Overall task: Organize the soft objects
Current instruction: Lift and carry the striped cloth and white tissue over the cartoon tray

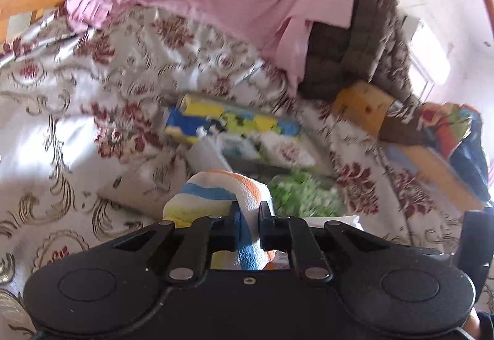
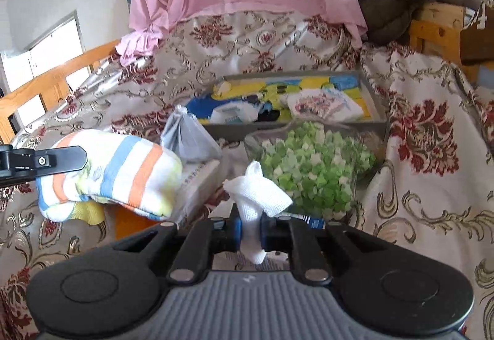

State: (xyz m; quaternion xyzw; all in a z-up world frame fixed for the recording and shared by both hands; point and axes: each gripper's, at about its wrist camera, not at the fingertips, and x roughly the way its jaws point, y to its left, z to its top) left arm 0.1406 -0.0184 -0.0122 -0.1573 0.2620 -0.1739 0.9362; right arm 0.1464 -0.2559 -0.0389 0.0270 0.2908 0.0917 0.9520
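Left hand-held gripper (image 1: 248,216) I've got clamped on the striped towel (image 1: 216,192), held above the floral bedspread (image 1: 61,124). Right hand-held gripper (image 2: 248,224) is pinching the white gauze cloth (image 2: 257,190), near the bag of green pieces (image 2: 308,167), short of the grey tray (image 2: 375,102).

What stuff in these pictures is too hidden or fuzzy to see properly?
- Left wrist view: the gray tray and its contents are smeared by motion blur.
- Left wrist view: the striped towel has its lower part behind the left gripper.
- Right wrist view: the white box is mostly hidden by that towel; its print is unreadable.
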